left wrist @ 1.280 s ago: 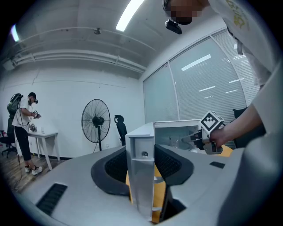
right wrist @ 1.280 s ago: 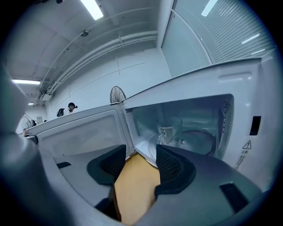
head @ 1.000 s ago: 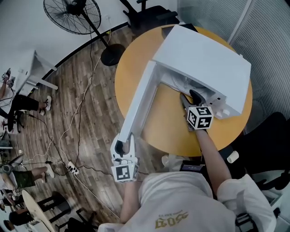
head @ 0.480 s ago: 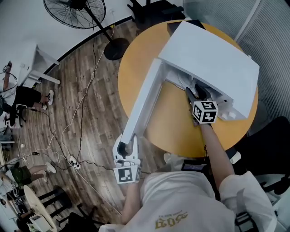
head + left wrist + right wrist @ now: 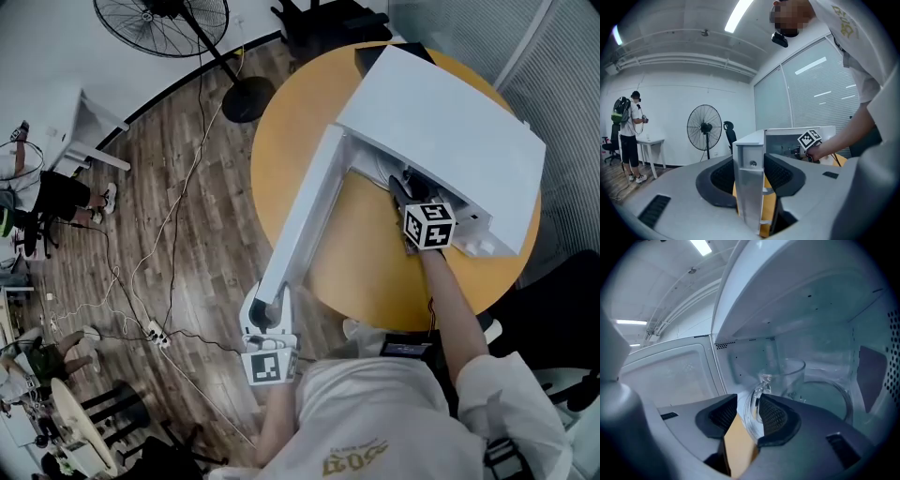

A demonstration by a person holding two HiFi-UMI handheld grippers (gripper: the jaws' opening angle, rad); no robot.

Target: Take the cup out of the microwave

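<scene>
Beyond my right gripper [image 5: 747,409], the microwave [image 5: 441,131] roof hides the cavity from the head view, and my own jaws cover the base of the cup [image 5: 790,376]. My left gripper [image 5: 749,161] is clamped on the swung-open door [image 5: 305,211] edge. On the glass turntable [image 5: 836,394] stands the clear cup, its handle [image 5: 754,394] between my right jaws, which have just been closing, not yet pinching it.

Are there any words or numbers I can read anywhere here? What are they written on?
No text here can be read clearly.
Yellow print on the person's white shirt: upside down in the head view and too blurred to read.
Marker cubes: black-and-white square patterns only, no letters or numbers.
Microwave: no label or brand shows on it.
</scene>
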